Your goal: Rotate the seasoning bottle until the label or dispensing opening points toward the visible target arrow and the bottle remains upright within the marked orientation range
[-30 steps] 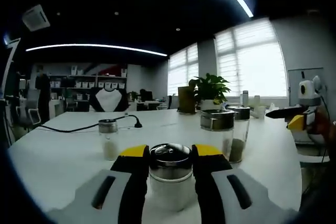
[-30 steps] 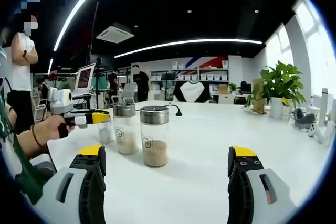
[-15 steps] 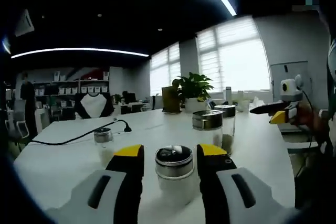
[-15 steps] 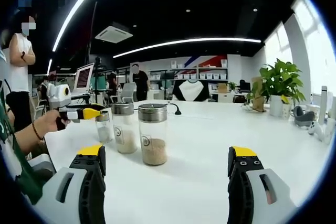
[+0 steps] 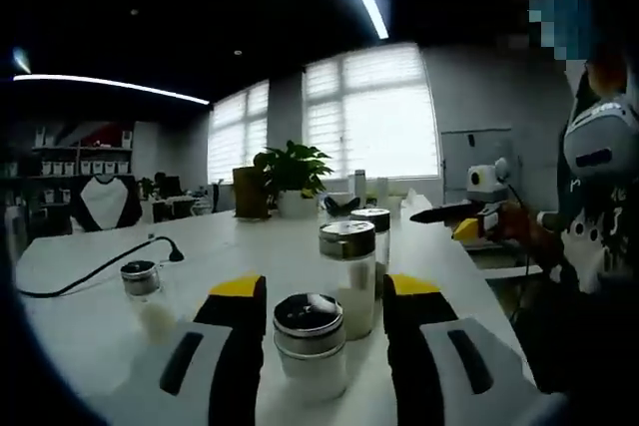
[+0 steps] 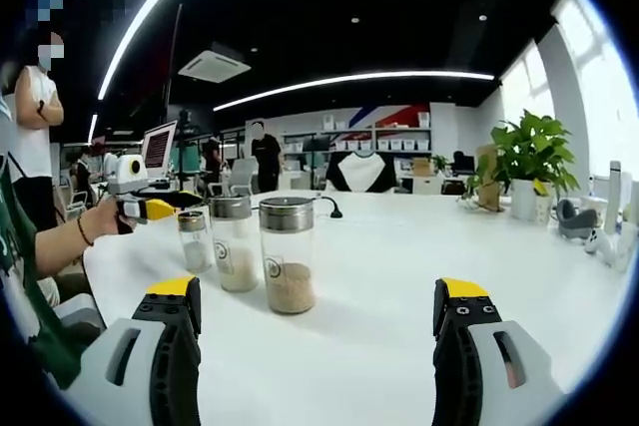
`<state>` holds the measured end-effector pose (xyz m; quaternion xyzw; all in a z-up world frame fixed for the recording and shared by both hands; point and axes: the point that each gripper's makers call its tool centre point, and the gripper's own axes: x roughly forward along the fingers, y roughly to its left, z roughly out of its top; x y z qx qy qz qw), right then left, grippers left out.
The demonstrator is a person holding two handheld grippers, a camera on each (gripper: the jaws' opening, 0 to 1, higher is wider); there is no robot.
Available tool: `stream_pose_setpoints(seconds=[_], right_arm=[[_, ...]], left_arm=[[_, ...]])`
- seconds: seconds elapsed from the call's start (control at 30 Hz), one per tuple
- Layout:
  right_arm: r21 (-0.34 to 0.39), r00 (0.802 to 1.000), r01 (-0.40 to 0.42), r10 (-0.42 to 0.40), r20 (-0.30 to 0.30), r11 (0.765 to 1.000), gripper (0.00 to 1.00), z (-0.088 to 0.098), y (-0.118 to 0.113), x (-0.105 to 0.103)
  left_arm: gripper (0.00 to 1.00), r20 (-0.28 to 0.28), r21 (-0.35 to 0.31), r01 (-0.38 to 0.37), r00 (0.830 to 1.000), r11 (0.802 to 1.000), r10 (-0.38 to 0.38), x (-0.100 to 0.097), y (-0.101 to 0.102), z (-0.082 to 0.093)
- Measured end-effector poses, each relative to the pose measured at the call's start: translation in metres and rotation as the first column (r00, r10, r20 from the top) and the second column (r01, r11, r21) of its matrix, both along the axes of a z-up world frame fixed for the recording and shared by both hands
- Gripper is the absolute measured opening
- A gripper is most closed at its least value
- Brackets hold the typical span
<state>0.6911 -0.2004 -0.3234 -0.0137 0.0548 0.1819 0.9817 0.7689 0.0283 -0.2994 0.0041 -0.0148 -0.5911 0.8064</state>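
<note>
Bottle [image 5: 311, 344]: we see it upright on the table [image 5: 90, 286], between the left gripper [image 5: 324, 296] jaws; facing unclear.
Left jaws: parted, not touching it.
Right gripper [image 6: 318, 306]: wide open, holding nothing.

My left hand-held gripper [image 5: 324, 296] stands open around a short seasoning bottle [image 5: 311, 343] — the yellow-tipped jaws flank its metal lid without touching. Two taller jars [image 5: 349, 263] stand just behind on the white surface [image 5: 90, 311]; a small one [image 5: 143, 291] stands left.
</note>
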Motion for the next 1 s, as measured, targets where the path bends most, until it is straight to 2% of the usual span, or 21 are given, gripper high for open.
stream_pose_setpoints(seconds=[0.13,0.2,0.33,0.43,0.53,0.7,0.77,0.83,0.87,1.0], right_arm=[[0.001,1.000,-0.004,0.004,-0.002,1.000,0.99,-0.001,0.002,0.000],[0.000,1.000,-0.008,0.008,-0.004,1.000,0.99,-0.001,0.004,0.000],[0.000,1.000,-0.015,0.015,-0.005,1.000,0.99,-0.001,0.007,0.000],[0.000,1.000,-0.017,0.017,-0.007,1.000,0.99,-0.001,0.007,-0.001],[-0.002,1.000,-0.014,0.014,-0.003,1.000,0.99,0.000,0.006,-0.001],[-0.003,1.000,-0.008,0.008,-0.001,1.000,0.99,0.001,0.004,-0.002],[-0.004,1.000,-0.008,0.008,0.000,1.000,0.99,0.002,0.004,-0.002],[-0.004,1.000,-0.008,0.008,0.000,1.000,0.99,0.002,0.004,-0.002],[-0.005,1.000,-0.009,0.009,0.000,1.000,0.99,0.002,0.005,-0.002],[-0.008,1.000,-0.013,0.013,-0.003,1.000,0.99,0.001,0.006,-0.002]], left_arm=[[0.52,-0.032,0.074,0.042,0.999,0.996,-0.040,0.007,0.000,-0.013],[0.53,-0.050,0.073,0.055,0.997,0.996,-0.051,0.004,-0.008,-0.014],[0.53,-0.087,0.053,0.082,0.993,0.995,-0.077,0.009,-0.009,-0.014],[0.53,-0.118,0.070,0.091,0.990,0.993,-0.082,0.012,-0.012,-0.019],[0.50,-0.107,0.074,0.096,0.990,0.993,-0.088,0.011,-0.012,-0.019],[0.43,-0.125,0.092,0.117,0.987,0.989,-0.105,0.008,-0.015,-0.023],[0.40,-0.096,0.124,0.128,0.989,0.984,-0.117,0.004,-0.016,-0.026],[0.34,-0.094,0.132,0.144,0.987,0.981,-0.132,0.000,-0.018,-0.028],[0.34,-0.093,0.147,0.136,0.988,0.980,-0.124,0.000,-0.018,-0.029],[0.34,-0.104,0.130,0.135,0.987,0.982,-0.122,0.000,-0.019,-0.029]])
